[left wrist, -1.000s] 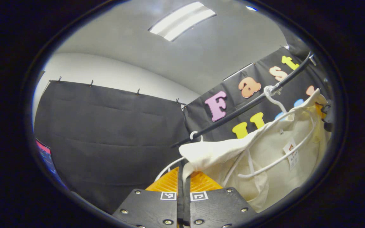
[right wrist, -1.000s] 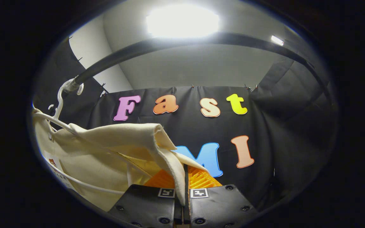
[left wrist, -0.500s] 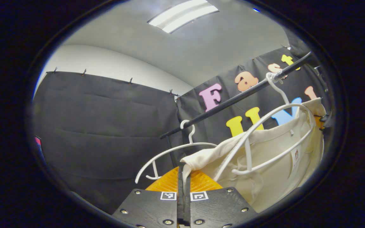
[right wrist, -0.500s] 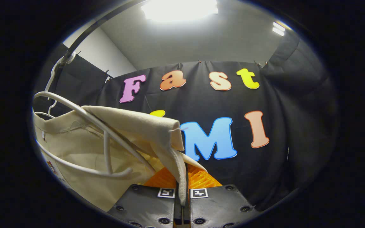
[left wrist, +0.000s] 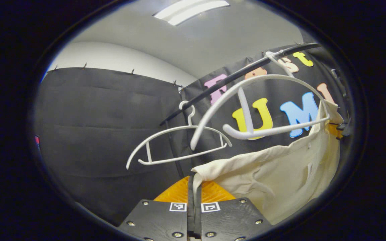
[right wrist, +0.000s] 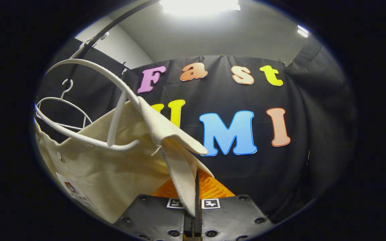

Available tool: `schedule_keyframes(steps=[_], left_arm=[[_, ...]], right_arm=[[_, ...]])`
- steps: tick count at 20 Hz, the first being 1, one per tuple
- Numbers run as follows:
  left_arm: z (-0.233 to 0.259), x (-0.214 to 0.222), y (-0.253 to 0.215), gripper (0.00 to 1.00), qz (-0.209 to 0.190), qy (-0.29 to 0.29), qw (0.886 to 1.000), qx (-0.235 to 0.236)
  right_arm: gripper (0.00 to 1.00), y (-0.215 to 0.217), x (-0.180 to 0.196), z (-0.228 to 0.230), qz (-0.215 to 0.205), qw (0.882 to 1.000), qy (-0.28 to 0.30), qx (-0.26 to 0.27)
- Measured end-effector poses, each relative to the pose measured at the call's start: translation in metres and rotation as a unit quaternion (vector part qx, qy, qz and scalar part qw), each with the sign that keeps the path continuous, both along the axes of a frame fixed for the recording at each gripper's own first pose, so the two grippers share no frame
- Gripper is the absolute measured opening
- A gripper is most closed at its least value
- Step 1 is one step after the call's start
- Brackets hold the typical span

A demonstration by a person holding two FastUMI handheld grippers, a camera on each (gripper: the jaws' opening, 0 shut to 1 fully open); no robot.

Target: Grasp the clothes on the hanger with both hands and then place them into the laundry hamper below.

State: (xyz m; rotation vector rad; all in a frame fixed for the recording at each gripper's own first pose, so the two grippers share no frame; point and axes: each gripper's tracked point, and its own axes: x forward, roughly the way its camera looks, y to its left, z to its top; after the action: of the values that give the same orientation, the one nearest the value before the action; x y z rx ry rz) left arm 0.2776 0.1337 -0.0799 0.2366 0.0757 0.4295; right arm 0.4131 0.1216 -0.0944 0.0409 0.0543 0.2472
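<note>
A cream garment [left wrist: 280, 177] hangs stretched between my two grippers, below a white hanger [left wrist: 263, 100] that still hooks on the black rail [left wrist: 240, 73]. My left gripper [left wrist: 193, 187] is shut on one shoulder edge of the cloth. In the right gripper view the same cream garment [right wrist: 112, 170] droops under the white hanger [right wrist: 95, 100], one fold still touching the hanger's arm, and my right gripper [right wrist: 194, 194] is shut on its other edge. The right gripper [left wrist: 342, 129] shows far off at the right rim of the left gripper view.
A second, bare white hanger [left wrist: 179, 144] hangs on the rail further left; it also appears as a small bare hanger [right wrist: 62, 110] in the right gripper view. Black cloth walls surround the booth. A ceiling light [right wrist: 199, 5] glares overhead.
Both grippers have dropped with the garment. The cloth has slid down off the hanger, which now stands almost bare above it, and the rail has risen in both views.
</note>
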Motion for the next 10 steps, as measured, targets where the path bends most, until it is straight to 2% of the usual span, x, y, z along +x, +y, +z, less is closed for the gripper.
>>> schedule_keyframes(steps=[4,6,7,10], left_arm=[[-0.017,-0.015,-0.001,0.01,-0.009,0.019,1.0,-0.002],[-0.02,-0.018,-0.004,0.02,-0.013,0.023,1.0,-0.006],[-0.02,-0.019,-0.006,0.0,-0.014,0.023,1.0,-0.009],[-0.023,-0.027,-0.011,0.0,-0.024,0.03,0.999,-0.01]], right_arm=[[0.04,0.008,-0.008,-0.019,0.007,1.0,0.03,0.0],[0.05,-0.003,-0.005,-0.021,-0.011,0.999,0.044,0.021],[0.04,-0.008,-0.002,-0.026,-0.02,0.998,0.057,0.033],[0.05,-0.012,-0.016,-0.055,-0.024,0.994,0.103,0.024]])
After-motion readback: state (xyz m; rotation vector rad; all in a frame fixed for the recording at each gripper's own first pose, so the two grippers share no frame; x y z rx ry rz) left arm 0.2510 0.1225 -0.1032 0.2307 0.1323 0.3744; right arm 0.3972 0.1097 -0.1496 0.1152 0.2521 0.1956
